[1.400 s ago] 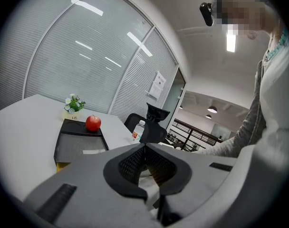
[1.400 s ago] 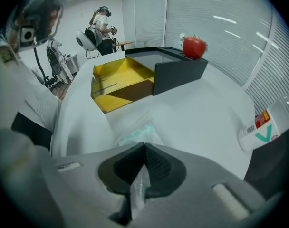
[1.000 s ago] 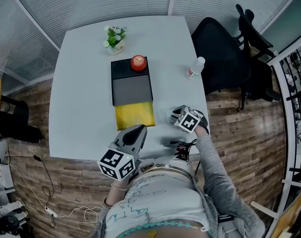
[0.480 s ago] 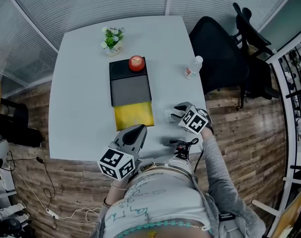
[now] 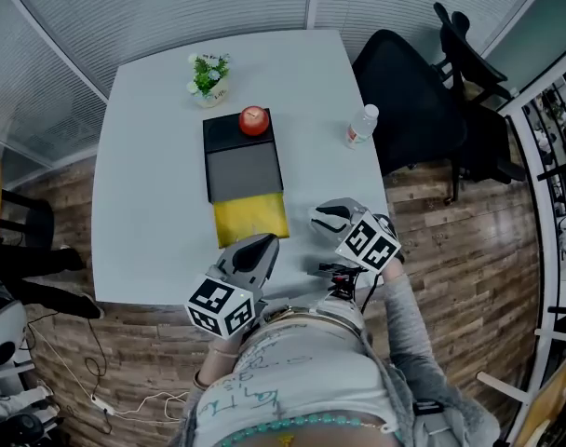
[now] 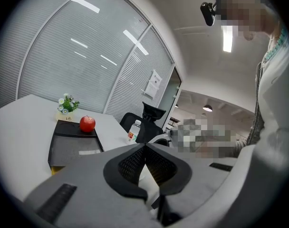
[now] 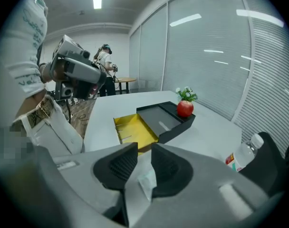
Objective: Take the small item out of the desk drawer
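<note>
Right gripper view showed the right gripper with its jaws a moderate way apart and closing, and a small pale packet between them. The packet sat close against the right-hand pad with a gap to the other, so it did not look pinched. Whether it lay flat on the tabletop or clung to that pad could not be told.

Just beyond the jaws stood the yellow drawer, pulled out of a black desk box with a red apple on top. The packet was already out of the drawer and well to its right, so the task looked nearly finished.

To do this step well, the gripper probably needed to shift sideways until the packet sat midway between the pads. It then needed to close slowly and squarely, because a thin, light packet can skid away or fold under a one-sided push. A water bottle stood well apart and posed little risk.

From the head view, the left gripper hung over the near edge of the tabletop just below the drawer. Its jaws were together on nothing, and it was best kept there, out of the way.
</note>
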